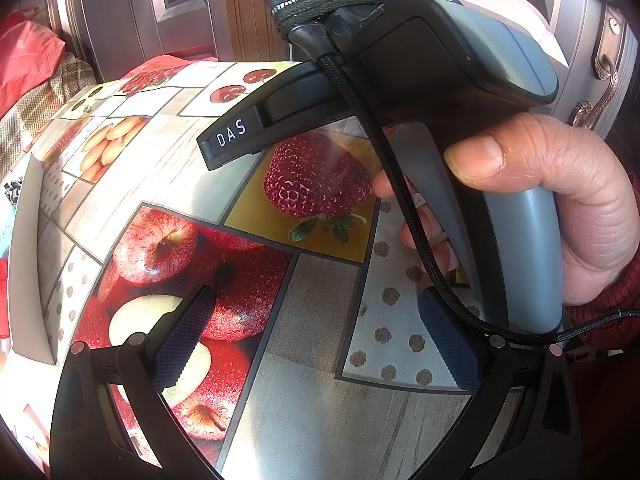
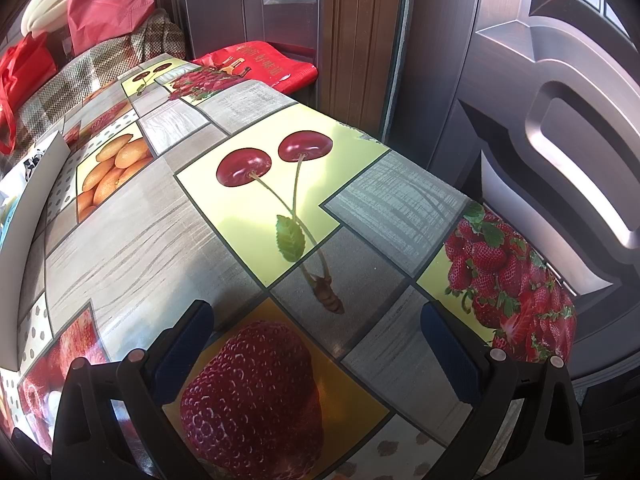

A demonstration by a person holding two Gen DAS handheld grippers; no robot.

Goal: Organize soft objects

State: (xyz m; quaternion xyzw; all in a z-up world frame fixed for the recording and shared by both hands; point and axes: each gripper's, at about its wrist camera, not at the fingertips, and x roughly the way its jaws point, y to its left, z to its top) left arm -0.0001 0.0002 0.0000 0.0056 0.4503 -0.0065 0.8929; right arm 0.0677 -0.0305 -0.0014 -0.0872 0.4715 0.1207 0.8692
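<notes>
My left gripper [image 1: 316,336] is open and empty, low over the fruit-print tablecloth [image 1: 304,292]. In the left wrist view the right gripper's grey and black body [image 1: 440,64] crosses the upper right, held by a hand [image 1: 560,208]; its jaws are out of that view. My right gripper [image 2: 316,344] is open and empty over the same tablecloth [image 2: 132,216]. A white box [image 2: 36,184] stands at the table's left edge, its contents barely visible. It also shows in the left wrist view [image 1: 28,264]. No soft object lies between either pair of fingers.
A red bag [image 2: 104,4] and a checked woven cloth [image 2: 100,64] sit beyond the table's far left. A red printed bag [image 2: 260,64] lies past the far edge. Dark metal doors [image 2: 540,120] stand close behind and to the right of the table.
</notes>
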